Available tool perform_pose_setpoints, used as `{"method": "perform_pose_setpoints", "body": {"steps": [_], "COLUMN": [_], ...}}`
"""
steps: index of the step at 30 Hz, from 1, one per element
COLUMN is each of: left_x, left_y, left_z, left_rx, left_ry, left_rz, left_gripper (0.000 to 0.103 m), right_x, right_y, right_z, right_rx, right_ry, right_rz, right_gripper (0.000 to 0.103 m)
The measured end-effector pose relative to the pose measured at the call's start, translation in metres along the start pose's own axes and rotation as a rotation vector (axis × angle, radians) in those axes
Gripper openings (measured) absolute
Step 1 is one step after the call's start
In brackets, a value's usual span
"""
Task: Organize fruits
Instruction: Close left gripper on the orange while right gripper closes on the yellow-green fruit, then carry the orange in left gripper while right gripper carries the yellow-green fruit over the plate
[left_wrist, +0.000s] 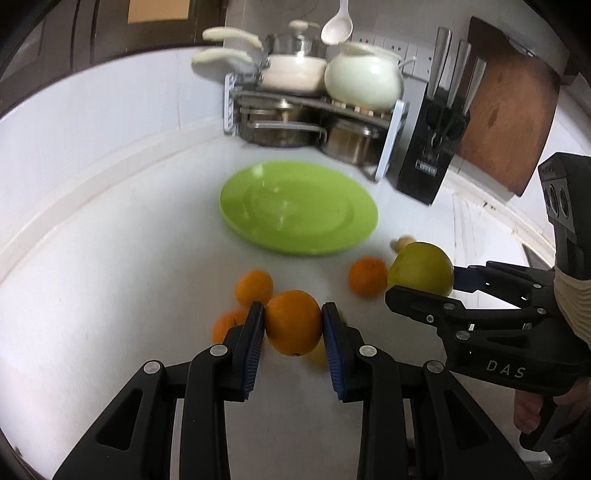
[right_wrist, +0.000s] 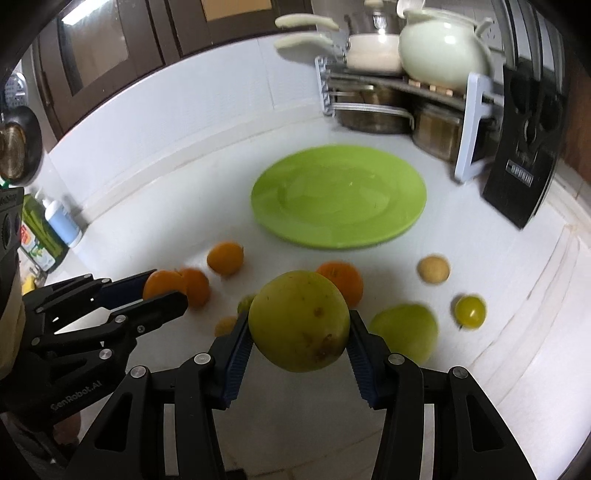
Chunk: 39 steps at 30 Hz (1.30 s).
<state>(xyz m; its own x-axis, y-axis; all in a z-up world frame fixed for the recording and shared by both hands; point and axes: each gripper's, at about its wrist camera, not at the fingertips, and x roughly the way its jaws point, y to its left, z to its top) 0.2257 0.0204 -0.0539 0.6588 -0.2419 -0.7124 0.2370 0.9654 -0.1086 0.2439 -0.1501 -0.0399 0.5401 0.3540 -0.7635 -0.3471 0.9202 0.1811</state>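
The left gripper (left_wrist: 293, 326) is clamping an orange (left_wrist: 293, 323) between its blue pads, holding it clear of the white counter (left_wrist: 110, 295). The right gripper (right_wrist: 300, 325) is squeezing a green apple (right_wrist: 299, 320) the same way, also lifted off the counter. "DAS" is showing in pale letters on the right gripper's body in the left wrist view; "GenRobot.AI" is reading along the left gripper's body in the right wrist view.

A green plate (right_wrist: 406, 221) is lying bare farther back, in front of a pot rack (left_wrist: 236, 107) and a black knife block (left_wrist: 424, 162) whose small label is too blurred to read.

More fruit is lying loose on the counter between the grippers and the plate: three oranges (right_wrist: 225, 257) at left, another orange (right_wrist: 345, 278) just behind the held apple, a second green apple (right_wrist: 406, 332) at right, a small yellow-green fruit (right_wrist: 470, 311) beside it, and a small tan one (right_wrist: 433, 268) farther back.
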Motion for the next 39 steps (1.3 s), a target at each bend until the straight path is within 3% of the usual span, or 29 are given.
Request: {"method": "perform_pose_setpoints", "body": {"steps": [6, 13, 24, 32, 39], "left_x": [0.005, 0.026, 0.097, 0.133, 0.146], "left_y": [-0.001, 0.003, 0.014, 0.026, 0.031], "left_z": [0.034, 0.073, 0.111, 0.11, 0.11], "left_rx": [0.053, 0.093, 0.107, 0.112, 0.075], "left_ry": [-0.057, -0.066, 0.076, 0.169, 0.206], "left_rz": [0.004, 0.002, -0.014, -0.035, -0.048], "left_gripper": [0.032, 0.032, 0.032, 0.032, 0.032], "right_x": [0.0, 0.021, 0.08, 0.109, 0.124], "right_y": [-0.009, -0.025, -0.041, -0.049, -0.051], "right_z": [0.031, 0.067, 0.101, 0.111, 0.114], "right_rx": [-0.021, -0.059, -0.063, -0.019, -0.025], "right_ry": [-0.033, -0.023, 0.112, 0.156, 0.184], "right_rz": [-0.02, -0.039, 0.002, 0.014, 0.015], "right_gripper": [0.05, 0.05, 0.05, 0.05, 0.05]}}
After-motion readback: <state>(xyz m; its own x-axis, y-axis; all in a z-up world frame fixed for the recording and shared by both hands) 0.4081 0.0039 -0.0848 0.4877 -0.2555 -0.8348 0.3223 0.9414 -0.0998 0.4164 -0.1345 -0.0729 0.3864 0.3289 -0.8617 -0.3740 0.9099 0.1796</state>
